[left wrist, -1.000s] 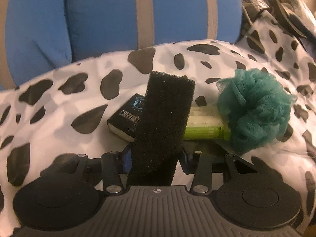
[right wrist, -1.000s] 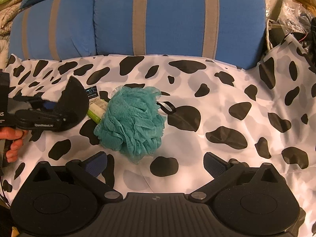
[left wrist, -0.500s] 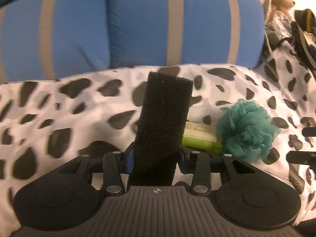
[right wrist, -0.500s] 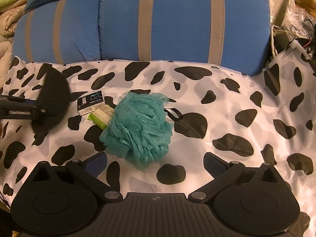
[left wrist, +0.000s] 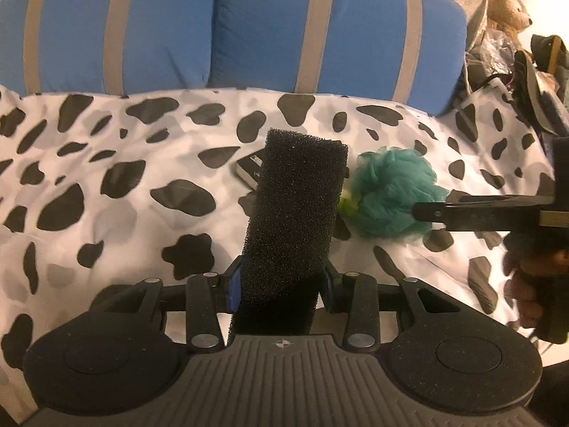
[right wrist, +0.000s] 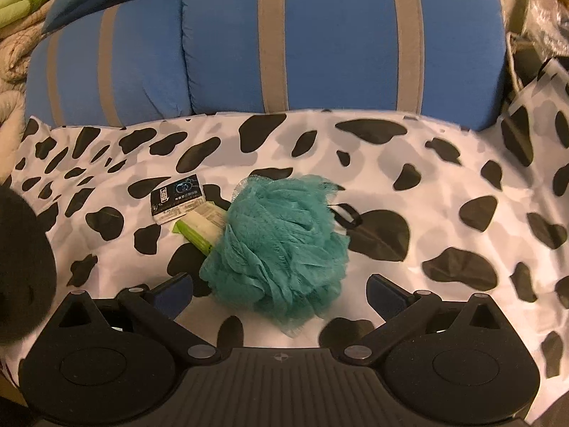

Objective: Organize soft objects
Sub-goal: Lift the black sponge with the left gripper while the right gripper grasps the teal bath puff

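Foam sponge point(left wrist: 297, 213) compressing lightly in left gripper point(left wrist: 282, 284).
Right gripper point(right wrist: 281, 290) gaping empty around soft loofah point(right wrist: 281, 245); pinching its middle looks advisable.

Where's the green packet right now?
The green packet lies on the spotted cover, left of centre in the right wrist view, tucked against the loofah beside the black packet.

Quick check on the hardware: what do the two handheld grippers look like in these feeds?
Both match: the left gripper and right gripper have matte black ribbed bodies, two round textured discs, black linkage arms with silver rivets, blue finger pads and a small crosshair mark. No cables show.
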`<state>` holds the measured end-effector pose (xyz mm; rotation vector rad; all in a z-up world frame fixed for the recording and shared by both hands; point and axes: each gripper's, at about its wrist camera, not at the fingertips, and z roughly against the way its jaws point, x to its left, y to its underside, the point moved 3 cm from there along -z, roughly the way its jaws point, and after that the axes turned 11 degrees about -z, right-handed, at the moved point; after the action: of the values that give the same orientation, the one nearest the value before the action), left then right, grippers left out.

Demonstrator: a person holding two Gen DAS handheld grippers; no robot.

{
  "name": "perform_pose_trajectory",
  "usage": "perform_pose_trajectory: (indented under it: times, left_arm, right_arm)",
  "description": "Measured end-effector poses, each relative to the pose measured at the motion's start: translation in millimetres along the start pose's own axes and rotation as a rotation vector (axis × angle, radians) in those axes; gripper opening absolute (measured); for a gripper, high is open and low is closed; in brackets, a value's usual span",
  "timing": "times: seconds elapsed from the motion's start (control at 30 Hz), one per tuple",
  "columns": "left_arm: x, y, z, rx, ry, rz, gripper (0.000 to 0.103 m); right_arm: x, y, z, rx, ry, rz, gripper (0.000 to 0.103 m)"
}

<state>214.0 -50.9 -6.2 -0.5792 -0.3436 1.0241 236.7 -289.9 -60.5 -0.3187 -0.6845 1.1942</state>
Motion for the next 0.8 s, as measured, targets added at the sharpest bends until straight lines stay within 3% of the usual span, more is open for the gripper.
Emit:
perform_pose_trajectory:
  times: [0.2,0.8]
  left_arm:
    - [10,1,4,0.001,0.046,0.070,0.040]
    - [-2,-2,2,-0.001,0.078,0.037,0.040]
  right_arm:
    - [2,-8,-19,-0.014,-0.009,-0.021,0.103]
    - [-31,-18,-77,0.067,-0.029,-0.302,0.101]
